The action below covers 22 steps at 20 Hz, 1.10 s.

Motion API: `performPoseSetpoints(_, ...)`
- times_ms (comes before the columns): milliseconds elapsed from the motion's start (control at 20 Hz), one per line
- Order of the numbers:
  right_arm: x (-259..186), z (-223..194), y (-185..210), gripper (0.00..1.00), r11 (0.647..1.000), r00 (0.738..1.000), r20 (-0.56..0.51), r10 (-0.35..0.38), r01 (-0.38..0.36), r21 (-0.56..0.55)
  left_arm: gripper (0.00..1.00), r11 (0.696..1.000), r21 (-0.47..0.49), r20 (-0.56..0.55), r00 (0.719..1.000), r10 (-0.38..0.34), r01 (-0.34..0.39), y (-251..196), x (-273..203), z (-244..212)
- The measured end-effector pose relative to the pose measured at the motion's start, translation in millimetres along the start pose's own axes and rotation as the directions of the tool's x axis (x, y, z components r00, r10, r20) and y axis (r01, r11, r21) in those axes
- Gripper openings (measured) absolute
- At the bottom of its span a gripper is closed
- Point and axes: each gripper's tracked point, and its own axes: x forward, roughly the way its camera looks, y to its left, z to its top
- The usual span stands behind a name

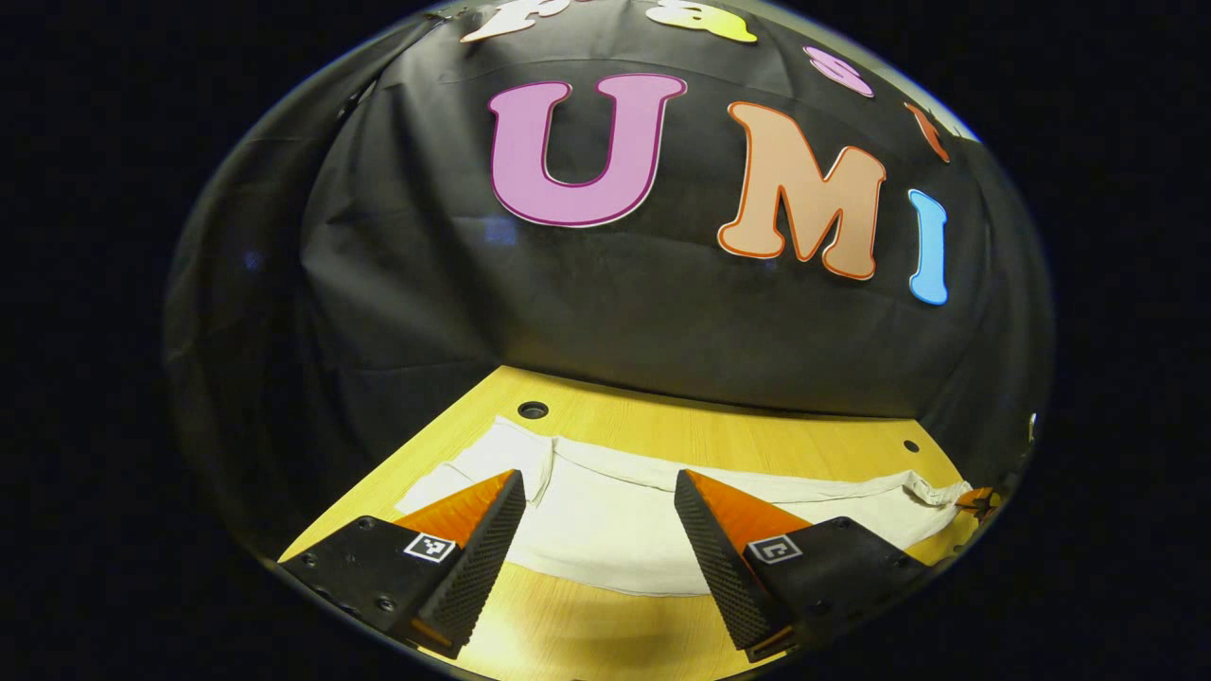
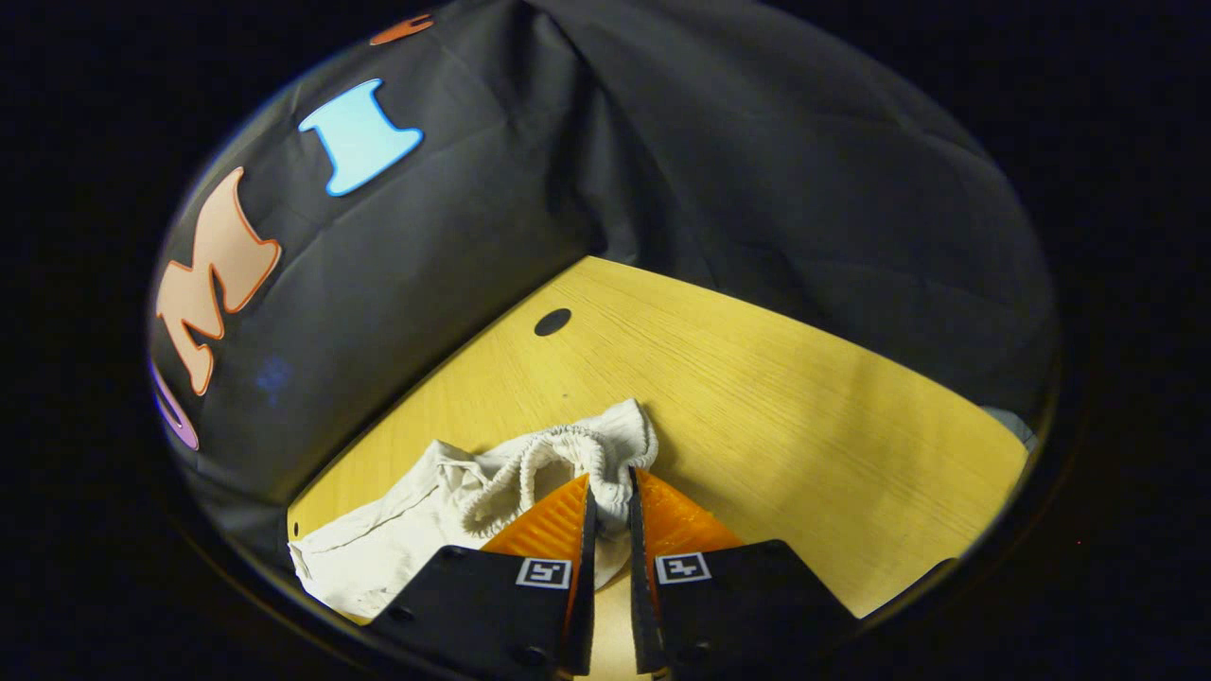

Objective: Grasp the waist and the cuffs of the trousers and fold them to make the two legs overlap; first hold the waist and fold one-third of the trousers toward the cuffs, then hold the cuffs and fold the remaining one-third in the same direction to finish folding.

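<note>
White trousers [image 1: 605, 530] lie stretched across the yellow wooden table [image 1: 757, 440]. In the left gripper view my left gripper [image 1: 599, 480] hovers open over the trousers' left stretch, its fingers wide apart with cloth showing between them and nothing held. The right gripper's tip [image 1: 979, 499] shows at the cloth's bunched far right end. In the right gripper view the elastic waistband [image 2: 558, 459] is gathered and ruffled. My right gripper [image 2: 610, 480] is shut on the waistband, and white cloth fills the narrow gap between its fingers. The rest of the trousers [image 2: 378, 549] trails off to the left.
The table [image 2: 804, 416] has a round cable hole [image 1: 533, 410] near the back edge, and another hole [image 2: 552, 322] shows in the right gripper view. A small hole [image 1: 910, 445] lies farther right. Black cloth walls stand close behind the table. Bare wood lies right of the waistband.
</note>
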Motion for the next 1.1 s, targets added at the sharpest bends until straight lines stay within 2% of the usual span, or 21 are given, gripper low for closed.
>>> performPoseSetpoints(250, -52.4, 26.3, 29.8, 0.18, 0.994, 0.995, 0.091, 0.042, -0.033, -0.106, 0.96, 0.999, -0.020, -0.012, 0.999, -0.037, 0.037, -3.8, 1.6, -2.4)
performPoseSetpoints(500, -99.8, 35.0, 54.5, 0.18, 0.976, 0.983, 0.149, 0.106, -0.075, -0.203, 0.95, 0.997, 0.004, -0.034, 0.997, -0.075, 0.075, 6.0, -4.4, -7.9)
performPoseSetpoints(600, -108.3, 40.9, 57.6, 0.05, 0.967, 0.977, 0.159, 0.145, -0.106, -0.233, 0.95, 0.995, 0.005, -0.050, 0.994, -0.098, 0.098, 8.2, -7.3, -12.6)
performPoseSetpoints(650, -112.6, 44.8, 58.6, 0.11, 0.959, 0.974, 0.161, 0.161, -0.116, -0.257, 0.96, 0.994, 0.001, -0.052, 0.992, -0.111, 0.111, 8.1, -7.3, -12.5)
performPoseSetpoints(900, -143.2, 41.6, 89.5, 0.11, 0.897, 0.950, 0.130, 0.284, -0.215, -0.385, 0.96, 0.988, -0.002, -0.050, 0.987, -0.153, 0.153, 9.9, -5.4, -11.8)
performPoseSetpoints(1100, -165.2, 31.6, 89.8, 0.11, 0.816, 0.916, 0.064, 0.396, -0.320, -0.481, 0.95, 0.989, 0.007, -0.056, 0.987, -0.148, 0.149, 19.0, -1.8, -13.6)
